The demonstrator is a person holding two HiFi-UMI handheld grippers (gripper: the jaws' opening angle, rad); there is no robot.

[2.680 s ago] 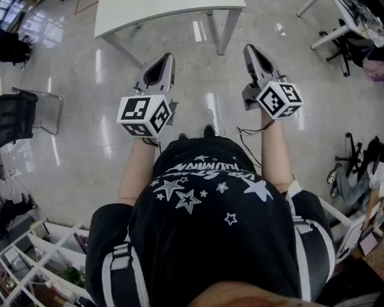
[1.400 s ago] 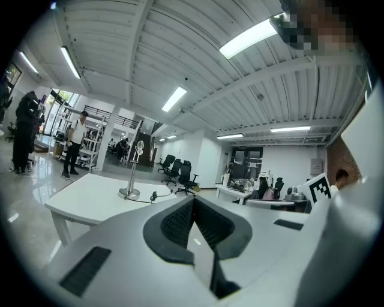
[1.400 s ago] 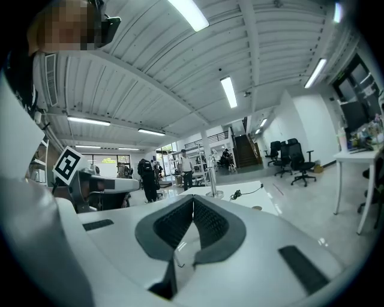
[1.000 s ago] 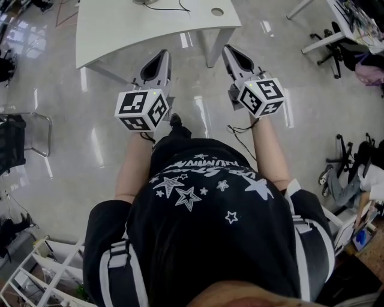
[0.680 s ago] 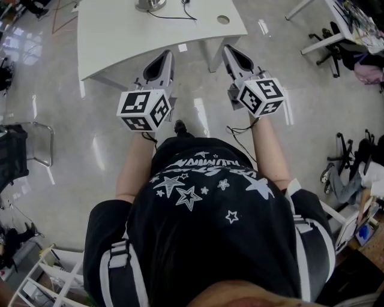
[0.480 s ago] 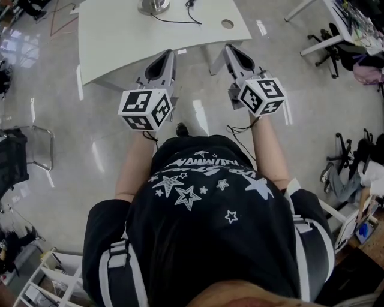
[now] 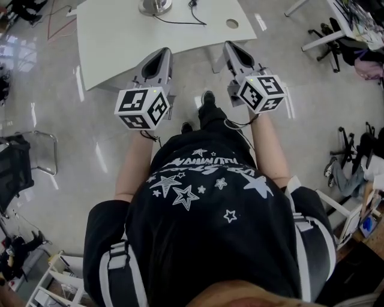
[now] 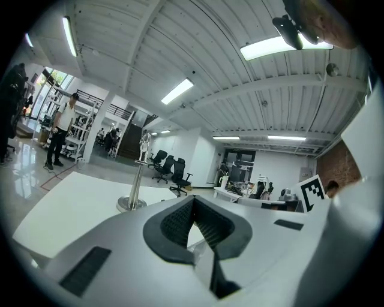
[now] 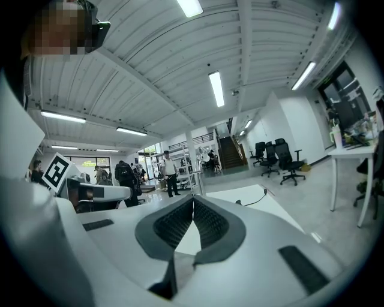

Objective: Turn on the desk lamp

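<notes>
The desk lamp's round metal base stands at the far side of a white desk, cut off by the top edge of the head view. In the left gripper view its base and thin pole rise ahead on the desk. A black cable runs from it across the desktop. My left gripper is shut and empty, held level over the desk's near edge. My right gripper is also shut and empty, beside the desk's near right corner. Both are well short of the lamp.
A cable hole sits near the desk's right end. Office chairs and another desk stand at the right, a black chair at the left, white shelving at the bottom left. A person stands far off.
I have walked forward: the white desk has slid down the head view toward the grippers and the lamp base has come into sight. Both grippers stayed shut. One foot has stepped ahead.
</notes>
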